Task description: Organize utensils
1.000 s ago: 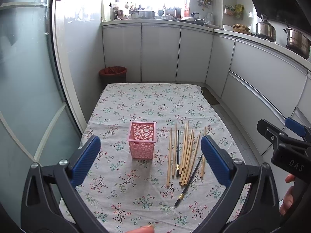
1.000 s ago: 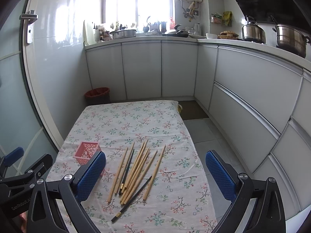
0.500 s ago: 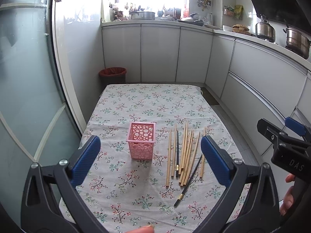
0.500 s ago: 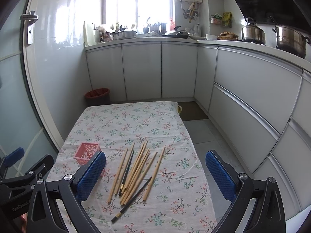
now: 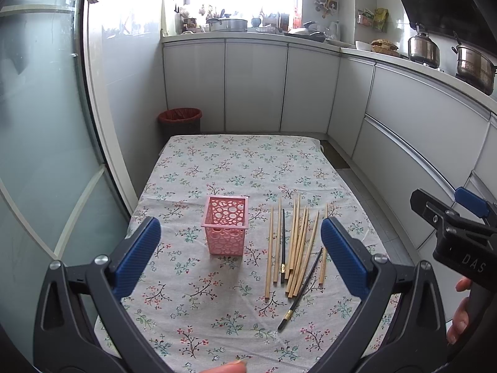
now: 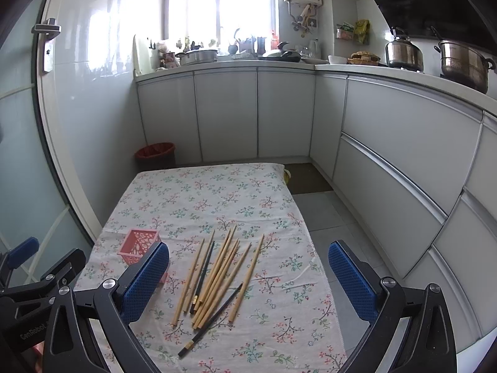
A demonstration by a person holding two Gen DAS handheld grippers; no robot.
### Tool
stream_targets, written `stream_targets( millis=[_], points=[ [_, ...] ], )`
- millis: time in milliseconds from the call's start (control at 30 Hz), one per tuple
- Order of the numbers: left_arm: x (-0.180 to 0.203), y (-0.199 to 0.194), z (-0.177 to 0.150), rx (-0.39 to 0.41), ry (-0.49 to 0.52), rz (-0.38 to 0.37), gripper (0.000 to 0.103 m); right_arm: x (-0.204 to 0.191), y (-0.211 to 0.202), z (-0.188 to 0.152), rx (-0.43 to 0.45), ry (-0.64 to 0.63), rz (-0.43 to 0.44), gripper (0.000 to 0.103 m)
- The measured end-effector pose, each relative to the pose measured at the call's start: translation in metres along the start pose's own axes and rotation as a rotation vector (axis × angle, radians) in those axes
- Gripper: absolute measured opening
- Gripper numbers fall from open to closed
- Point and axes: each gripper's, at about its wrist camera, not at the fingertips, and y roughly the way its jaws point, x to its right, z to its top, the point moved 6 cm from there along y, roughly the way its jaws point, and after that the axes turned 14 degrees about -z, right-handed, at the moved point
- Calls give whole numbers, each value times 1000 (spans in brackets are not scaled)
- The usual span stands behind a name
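While both tools, left (image 5: 237, 248) and right (image 6: 248, 275), hover spread wide and empty, chopsticks (image 5: 295, 245) lie beside pink basket (image 5: 226, 224) toward the counter's (image 5: 248, 161) near edge.

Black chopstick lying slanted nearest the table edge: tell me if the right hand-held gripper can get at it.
Probably yes. The right hand-held gripper is open above the table, and the black chopstick lies just ahead of it on the floral tablecloth, its near end free, only its far end among the wooden chopsticks.

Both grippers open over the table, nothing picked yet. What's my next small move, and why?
Probably lower the right gripper onto the chopsticks: they lie loose beside the empty pink basket, between its open fingers. The left gripper holds nothing.
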Motion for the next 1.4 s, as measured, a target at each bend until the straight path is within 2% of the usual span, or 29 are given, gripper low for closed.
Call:
stream_targets(
  millis=[1000,1100,1233,1400],
  points=[
    [0,4,5,2,11,2,102,5,5,-1,-16,8,-2,103],
    [2,12,11,-8,2,-49,102,7,10,2,-32,10,2,103],
    [5,37,17,-83,-14,-98,102,10,29,7,-107,27,54,103],
    [12,83,16,-219,11,-134,102,16,65,11,-198,10,35,103]
  ],
)
